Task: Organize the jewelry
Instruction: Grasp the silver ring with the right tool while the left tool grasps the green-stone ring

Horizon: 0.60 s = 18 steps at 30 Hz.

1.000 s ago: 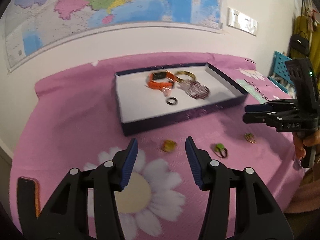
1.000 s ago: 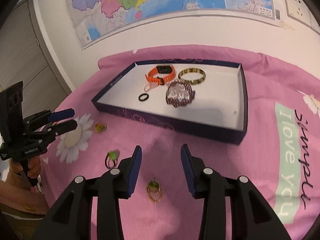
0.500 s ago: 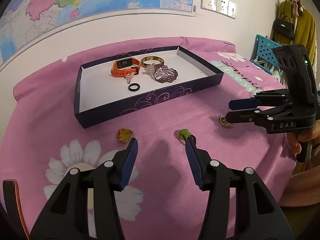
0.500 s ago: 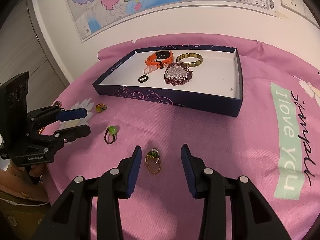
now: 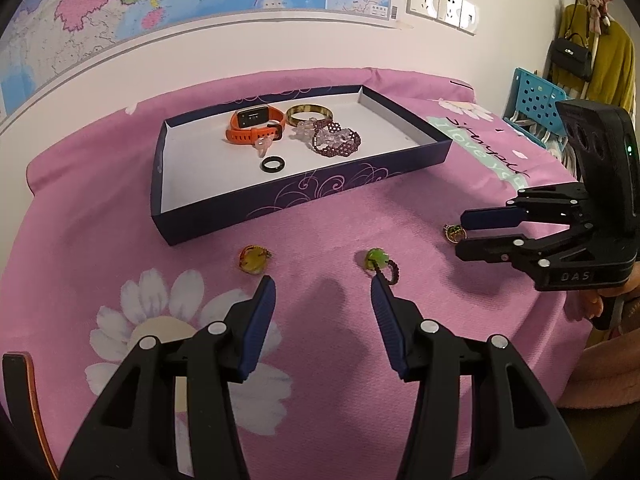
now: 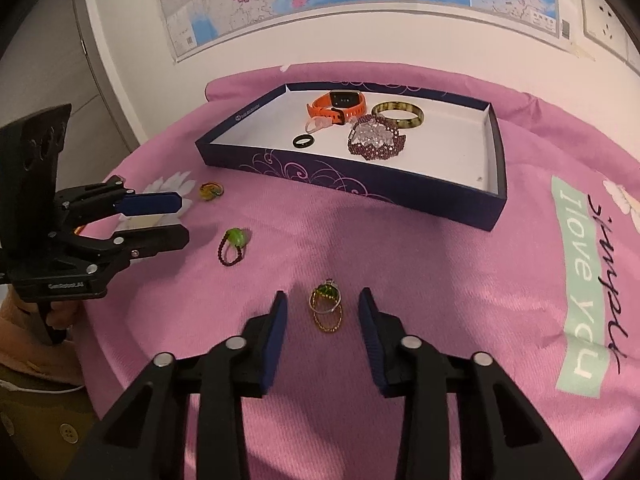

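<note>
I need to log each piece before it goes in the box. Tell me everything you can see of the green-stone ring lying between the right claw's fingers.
The green-stone ring lies flat on the pink cloth, outside the box. A faceted green stone sits in a metal setting, with thin gold-coloured and silvery hoops overlapping. The open right claw brackets it without touching.

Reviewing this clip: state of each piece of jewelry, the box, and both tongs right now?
Left tongs: open, empty.
Right tongs: open, straddling gold ring pair.
Box: lidless, upright.
Orange watch: in box.
Bangle: in box.
Beaded bracelet: in box.
Black ring: in box.
Yellow ring: on cloth.
Green bead ring: on cloth.
Gold ring pair: on cloth.
</note>
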{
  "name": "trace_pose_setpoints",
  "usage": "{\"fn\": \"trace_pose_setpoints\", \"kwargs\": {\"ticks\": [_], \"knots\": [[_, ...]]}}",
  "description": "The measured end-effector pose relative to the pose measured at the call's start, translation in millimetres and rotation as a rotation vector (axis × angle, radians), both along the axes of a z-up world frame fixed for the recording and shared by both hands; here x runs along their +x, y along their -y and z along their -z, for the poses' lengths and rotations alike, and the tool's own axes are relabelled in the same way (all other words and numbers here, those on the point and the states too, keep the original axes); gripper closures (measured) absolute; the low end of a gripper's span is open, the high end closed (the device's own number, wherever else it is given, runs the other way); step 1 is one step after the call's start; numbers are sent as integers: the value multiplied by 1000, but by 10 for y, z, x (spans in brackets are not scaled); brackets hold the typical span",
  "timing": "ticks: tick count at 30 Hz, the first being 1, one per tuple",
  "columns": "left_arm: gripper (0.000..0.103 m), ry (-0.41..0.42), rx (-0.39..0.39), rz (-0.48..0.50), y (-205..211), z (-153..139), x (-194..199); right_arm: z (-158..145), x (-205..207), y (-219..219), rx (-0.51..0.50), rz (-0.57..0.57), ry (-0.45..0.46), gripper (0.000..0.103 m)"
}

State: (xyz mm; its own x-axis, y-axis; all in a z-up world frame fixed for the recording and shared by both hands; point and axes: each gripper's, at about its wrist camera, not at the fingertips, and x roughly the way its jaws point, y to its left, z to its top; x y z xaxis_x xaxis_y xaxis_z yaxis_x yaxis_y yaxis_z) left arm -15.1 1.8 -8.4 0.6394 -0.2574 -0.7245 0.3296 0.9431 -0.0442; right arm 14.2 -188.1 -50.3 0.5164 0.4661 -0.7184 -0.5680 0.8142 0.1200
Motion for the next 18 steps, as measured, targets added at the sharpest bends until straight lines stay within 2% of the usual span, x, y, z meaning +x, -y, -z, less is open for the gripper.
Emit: {"fn": "trace_pose_setpoints", "kwargs": {"ticks": [3, 9, 12, 18], "knots": [[53, -6, -4, 1, 1, 9, 21, 2, 5, -29, -27, 7, 13, 78], [53, -10, -12, 7, 25, 14, 27, 6, -23, -129, -100, 8, 51, 79], [53, -12, -12, 11, 38, 21, 28, -2, -11, -128, -96, 12, 49, 87], [53, -15, -21, 22, 62, 21, 30, -65, 2, -82, -57, 20, 51, 87]]}}
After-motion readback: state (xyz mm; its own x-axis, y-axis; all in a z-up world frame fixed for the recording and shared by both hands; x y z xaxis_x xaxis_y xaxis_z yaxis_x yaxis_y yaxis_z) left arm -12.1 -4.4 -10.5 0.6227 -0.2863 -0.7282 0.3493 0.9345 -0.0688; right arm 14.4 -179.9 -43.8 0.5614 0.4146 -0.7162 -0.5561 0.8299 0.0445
